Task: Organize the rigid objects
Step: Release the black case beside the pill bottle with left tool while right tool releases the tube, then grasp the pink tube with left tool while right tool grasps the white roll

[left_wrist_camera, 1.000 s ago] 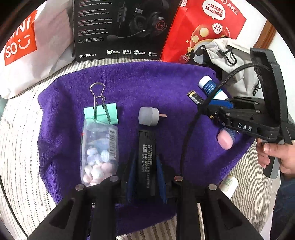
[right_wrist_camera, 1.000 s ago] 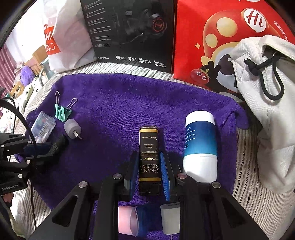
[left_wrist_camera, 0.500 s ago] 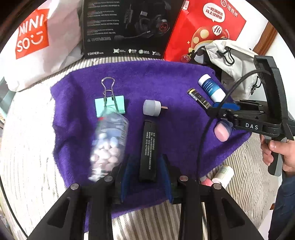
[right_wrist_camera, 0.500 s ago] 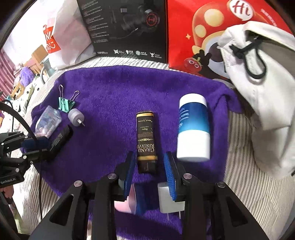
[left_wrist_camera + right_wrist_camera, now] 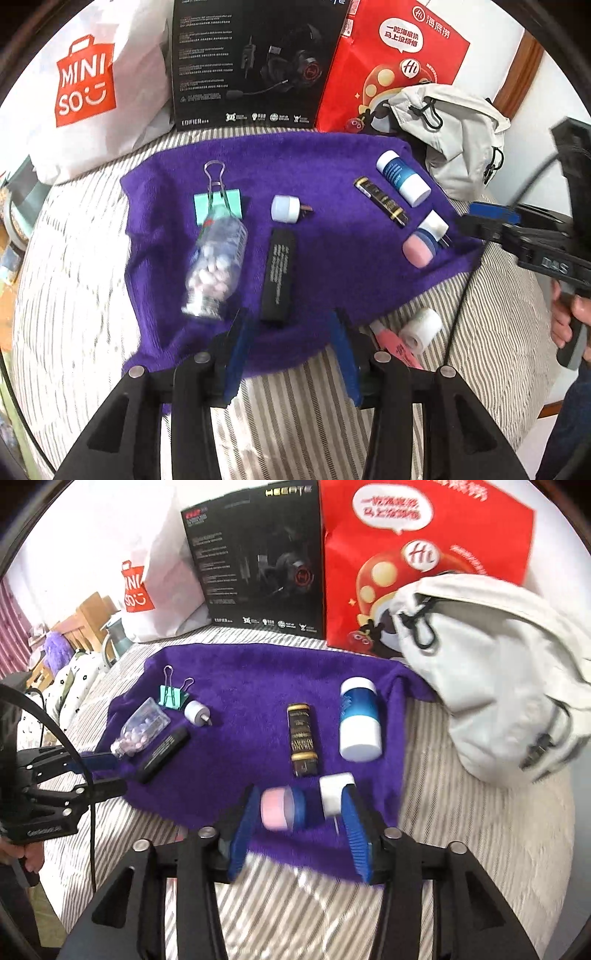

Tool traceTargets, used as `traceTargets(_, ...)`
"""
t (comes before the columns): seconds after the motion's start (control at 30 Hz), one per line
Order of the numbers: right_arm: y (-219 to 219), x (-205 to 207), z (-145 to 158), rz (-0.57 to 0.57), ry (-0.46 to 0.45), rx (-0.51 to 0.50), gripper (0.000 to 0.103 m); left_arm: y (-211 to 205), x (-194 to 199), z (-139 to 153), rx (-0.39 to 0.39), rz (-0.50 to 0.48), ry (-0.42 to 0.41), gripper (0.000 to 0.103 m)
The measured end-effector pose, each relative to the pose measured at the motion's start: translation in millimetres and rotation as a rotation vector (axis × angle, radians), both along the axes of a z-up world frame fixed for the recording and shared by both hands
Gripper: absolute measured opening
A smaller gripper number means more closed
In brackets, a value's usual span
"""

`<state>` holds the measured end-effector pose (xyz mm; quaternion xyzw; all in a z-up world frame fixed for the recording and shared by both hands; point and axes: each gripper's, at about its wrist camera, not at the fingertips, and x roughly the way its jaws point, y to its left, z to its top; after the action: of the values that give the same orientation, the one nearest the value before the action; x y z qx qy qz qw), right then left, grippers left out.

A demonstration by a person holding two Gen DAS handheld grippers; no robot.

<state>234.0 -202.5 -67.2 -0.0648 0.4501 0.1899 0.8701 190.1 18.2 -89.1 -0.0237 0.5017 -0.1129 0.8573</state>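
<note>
Small rigid items lie on a purple towel [image 5: 332,166]. My left gripper [image 5: 290,332] is open, drawn back just short of the black bar [image 5: 277,275]. Beside the bar lie a clear pill box [image 5: 216,267], a green binder clip [image 5: 218,206] and a white plug adapter [image 5: 286,208]. My right gripper [image 5: 299,805] is open; a pink-and-blue jar [image 5: 282,808] and a white plug [image 5: 334,790] lie loose between its fingers. Beyond them lie a black-and-gold bar [image 5: 303,734] and a blue-and-white bottle [image 5: 360,720].
The towel covers a striped bed surface [image 5: 295,413]. A white roll [image 5: 421,328] and a pink tube [image 5: 397,347] lie off the towel's near edge. A white shopping bag [image 5: 92,92], black headset box [image 5: 251,62], red bag [image 5: 399,59] and grey backpack [image 5: 498,701] line the back.
Both grippers have opened wider and pulled back toward the towel's near edge. The black bar and the black-and-gold bar now lie free ahead of them.
</note>
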Motion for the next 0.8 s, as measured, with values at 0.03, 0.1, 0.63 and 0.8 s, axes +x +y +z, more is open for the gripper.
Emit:
traceTargets(0.03, -3.7, -6.0, 0.8, -0.006, -0.004, 0.003, 0.05, -2.3, -2.8, -1.7, -0.001, 0.003, 0.004, 0.043)
traceTargets(0.1, -14.1, -17.4, 1.3, -0.024, -0.003, 0.015, 0.05, -7.6, -9.8, -0.7, 0.02, 0.014, -0.02, 0.045)
traceTargets(0.63, -67.2, -75.7, -17.9, -0.105, 0.069, 0.076, 0.051, -87.4, -36.4, -17.7, 0.059, -0.069, 0.036, 0.045)
traceTargets(0.8, -65.3, -84.9, -19.4, -0.105, 0.074, 0.084, 0.051, -102.0, -39.6, -31.1, 0.111, -0.067, 0.054, 0.045)
